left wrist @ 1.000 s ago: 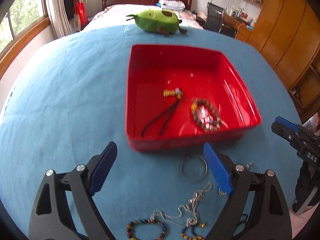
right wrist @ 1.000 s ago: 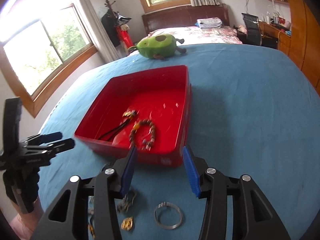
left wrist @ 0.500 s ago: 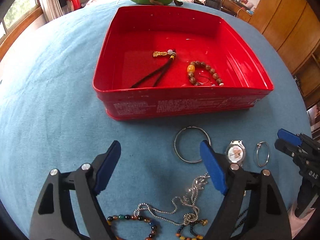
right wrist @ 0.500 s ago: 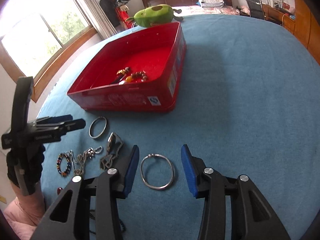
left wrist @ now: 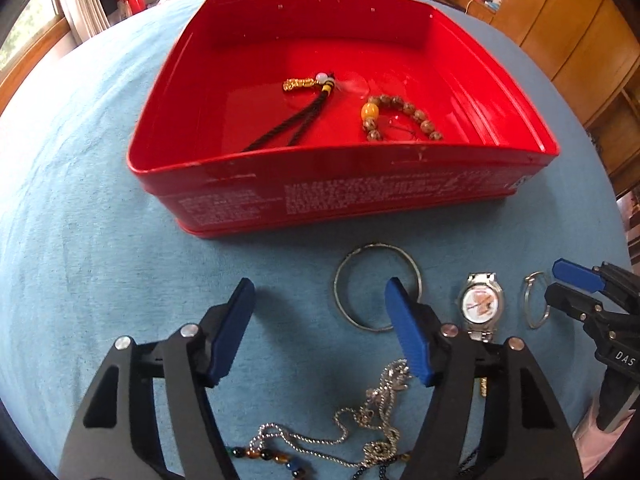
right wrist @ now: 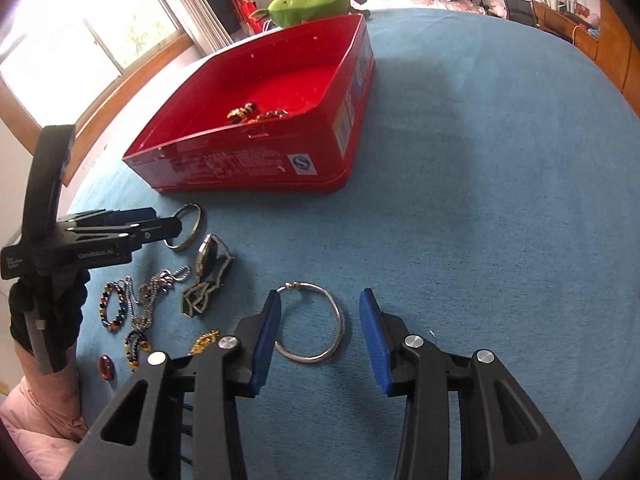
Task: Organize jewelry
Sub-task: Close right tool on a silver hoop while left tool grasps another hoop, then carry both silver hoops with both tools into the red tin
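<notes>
My right gripper (right wrist: 318, 324) is spread wide, its fingers to either side of the silver bangle (right wrist: 312, 322) lying flat on the blue cloth (right wrist: 460, 220) in front of the red tin (right wrist: 256, 120). I judge the bangle stiff, light and slick, so I'd close across the wire of its rim, near the clasp knot. My left gripper (left wrist: 320, 316) hangs wide and empty before the tin, by the larger metal ring (left wrist: 376, 286). The watch (left wrist: 480, 304) and chain necklace (left wrist: 372, 412) lie nearby.
</notes>
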Available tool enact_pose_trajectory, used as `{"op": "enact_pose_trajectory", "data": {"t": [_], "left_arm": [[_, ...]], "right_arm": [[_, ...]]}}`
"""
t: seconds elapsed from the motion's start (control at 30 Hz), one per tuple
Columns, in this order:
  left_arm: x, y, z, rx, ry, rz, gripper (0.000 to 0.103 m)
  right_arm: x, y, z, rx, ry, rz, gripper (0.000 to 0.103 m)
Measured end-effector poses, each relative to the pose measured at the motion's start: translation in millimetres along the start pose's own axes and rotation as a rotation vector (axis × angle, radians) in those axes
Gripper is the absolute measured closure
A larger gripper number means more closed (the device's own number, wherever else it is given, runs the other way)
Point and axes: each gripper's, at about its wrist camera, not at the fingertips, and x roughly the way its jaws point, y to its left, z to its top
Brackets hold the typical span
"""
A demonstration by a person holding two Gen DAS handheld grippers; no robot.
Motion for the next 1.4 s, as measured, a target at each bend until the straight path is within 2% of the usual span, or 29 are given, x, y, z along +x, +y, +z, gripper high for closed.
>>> {"op": "enact_pose_trajectory", "data": {"t": [0.23,0.33,0.4,0.5,0.53,0.6,0.67,0.77,1.03,1.2,1.27,1.4], "left_arm": [[6.0,-1.9,0.1,0.034,0.011,0.039,0.042],[8.4,-5.0,2.3,0.034,0.010,0.053,0.049],[8.1,-3.9,2.5,0.035,0.005,0.070,0.059],[8.4,-3.7,2.9,0.040,-0.002,0.088,0.070],[7.5,-2.9,2.7,0.043,-0.004,0.096,0.074],[6.3,-0.6,4.8,0.043,-0.004,0.109,0.091],[5.3,4.3,5.7,0.032,0.006,0.112,0.102],[3.7,18.2,8.0,0.007,0.023,0.090,0.102],[8.1,38.4,15.9,-0.026,0.025,0.057,0.102],[2.6,47.3,18.3,-0.055,0.002,0.029,0.102],[-10.8,51.5,8.5,-0.057,-0.018,0.021,0.102],[-26.8,57.4,3.2,-0.054,-0.048,0.011,0.101]], "right_arm": [[8.9,6.0,-2.9,-0.068,0.011,-0.075,0.070],[11.4,13.3,-4.9,-0.115,0.004,-0.112,0.082],[11.9,18.9,-5.5,-0.135,0.003,-0.114,0.093],[13.6,23.5,-8.0,-0.148,0.002,-0.104,0.100],[12.9,23.3,-8.3,-0.143,-0.002,-0.094,0.100],[9.7,20.0,-7.7,-0.119,-0.011,-0.055,0.100],[4.2,14.7,-6.6,-0.093,-0.028,-0.029,0.100],[-3.6,4.3,-2.0,-0.046,-0.045,0.000,0.100],[-1.4,-11.9,-2.6,-0.008,-0.031,-0.018,0.100],[-17.4,-15.9,-0.1,0.008,-0.097,0.047,0.100],[-25.6,-18.0,0.1,0.013,-0.123,0.067,0.100],[-32.8,-18.4,0.1,0.011,-0.157,0.068,0.100]]}}
